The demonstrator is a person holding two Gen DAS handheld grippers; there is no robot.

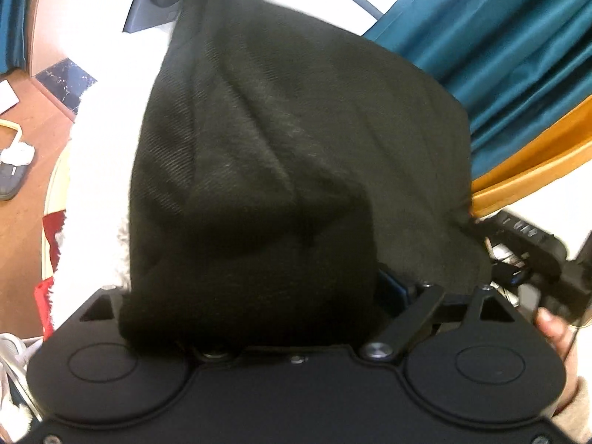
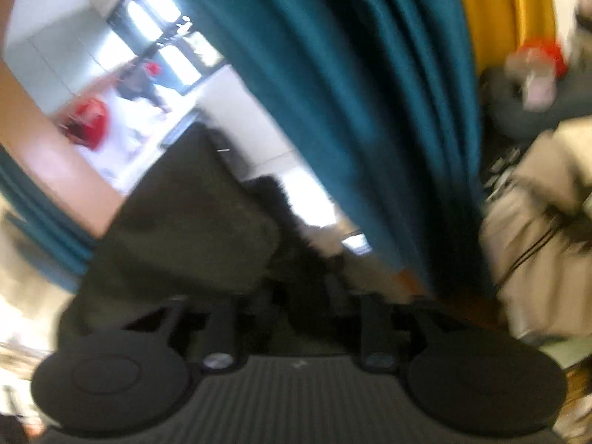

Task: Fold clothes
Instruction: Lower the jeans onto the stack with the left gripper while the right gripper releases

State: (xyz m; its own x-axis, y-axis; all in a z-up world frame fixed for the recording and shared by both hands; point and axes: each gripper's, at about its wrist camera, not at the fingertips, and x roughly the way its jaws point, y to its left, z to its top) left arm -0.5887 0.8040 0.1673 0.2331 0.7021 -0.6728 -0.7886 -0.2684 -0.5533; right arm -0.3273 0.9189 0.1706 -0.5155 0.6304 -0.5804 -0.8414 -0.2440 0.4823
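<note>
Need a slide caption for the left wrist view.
Black garment draped over the left gripper, hiding its fingers, teal curtain behind.

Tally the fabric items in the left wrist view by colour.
Black: 1, the garment draped over the left gripper
Teal: 1, the curtain
White: 1, the fluffy cloth
Red: 1, the cloth at the left edge
Total: 4
</note>
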